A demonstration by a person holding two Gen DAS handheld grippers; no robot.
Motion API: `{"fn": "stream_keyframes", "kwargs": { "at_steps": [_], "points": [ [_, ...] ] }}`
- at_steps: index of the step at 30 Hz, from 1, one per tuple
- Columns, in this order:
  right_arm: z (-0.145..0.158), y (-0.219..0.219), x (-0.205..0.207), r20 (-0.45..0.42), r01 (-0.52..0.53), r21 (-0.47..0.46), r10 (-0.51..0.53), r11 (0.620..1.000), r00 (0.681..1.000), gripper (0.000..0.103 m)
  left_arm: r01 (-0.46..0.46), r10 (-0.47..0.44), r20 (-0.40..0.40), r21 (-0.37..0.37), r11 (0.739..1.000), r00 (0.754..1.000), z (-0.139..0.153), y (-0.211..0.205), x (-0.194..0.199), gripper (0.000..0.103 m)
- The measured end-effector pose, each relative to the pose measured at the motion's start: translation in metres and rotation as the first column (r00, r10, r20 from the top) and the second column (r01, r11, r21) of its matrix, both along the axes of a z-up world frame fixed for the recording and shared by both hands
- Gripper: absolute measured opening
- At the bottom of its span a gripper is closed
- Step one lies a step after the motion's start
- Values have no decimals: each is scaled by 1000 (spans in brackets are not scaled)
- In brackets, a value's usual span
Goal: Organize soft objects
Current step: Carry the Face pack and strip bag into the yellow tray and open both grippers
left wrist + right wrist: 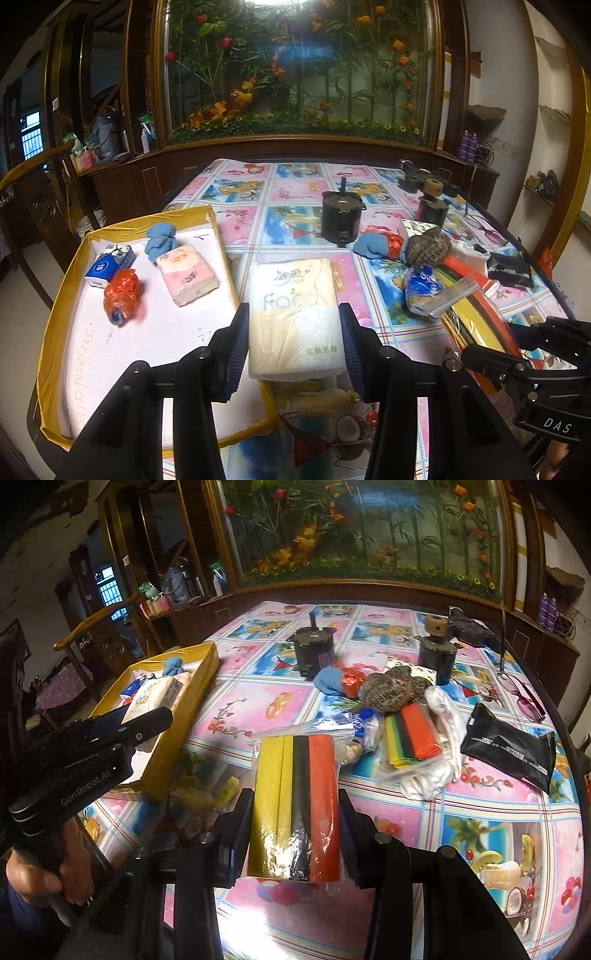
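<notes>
My left gripper [293,325] is shut on a cream tissue pack [295,314], held above the table beside the yellow-edged tray [66,295]. The tray holds a pink tissue pack [186,275], a blue-and-white tissue packet [109,266], a red plastic bundle [122,295] and a blue cloth [160,240]. My right gripper [295,812] is shut on a clear bag of yellow, black and red sheets [295,805], lifted off the tablecloth. That bag [476,314] also shows at the right of the left wrist view. The left gripper's body [92,746] shows at the left, a hand gripping its handle.
On the flowered tablecloth [480,830] lie a second bag of coloured sheets [413,738], a white cloth [443,738], a steel scourer [391,688], a blue cloth with red plastic [338,681], a black packet [509,749], glasses [524,698], two dark cylinders [314,650] [437,657].
</notes>
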State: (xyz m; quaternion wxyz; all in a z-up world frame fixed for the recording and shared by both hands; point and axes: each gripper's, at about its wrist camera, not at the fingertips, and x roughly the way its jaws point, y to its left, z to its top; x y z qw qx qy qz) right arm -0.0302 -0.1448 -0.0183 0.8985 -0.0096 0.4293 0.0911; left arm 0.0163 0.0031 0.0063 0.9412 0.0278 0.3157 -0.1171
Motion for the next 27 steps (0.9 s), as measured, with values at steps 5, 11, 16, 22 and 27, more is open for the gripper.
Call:
{"fn": "stream_keyframes", "kwargs": {
  "at_steps": [5,11,16,22,27],
  "points": [
    [1,16,9,-11,-37,2,37,999,999,46,-37,37,0,-14,999,999,1,16,4,45],
    [3,42,22,-17,-91,15,92,996,996,46,-100,99,-9,-35,994,995,3,46,11,45],
    [3,71,33,-31,-145,25,146,989,989,46,-179,178,-24,-55,982,984,3,84,18,45],
    [7,113,48,-28,-216,38,218,976,976,46,-280,277,-59,-71,957,959,-3,133,27,45],
    [-2,149,65,-59,-267,45,269,963,961,46,-354,347,-104,-65,933,932,-14,165,35,45]
  ]
}}
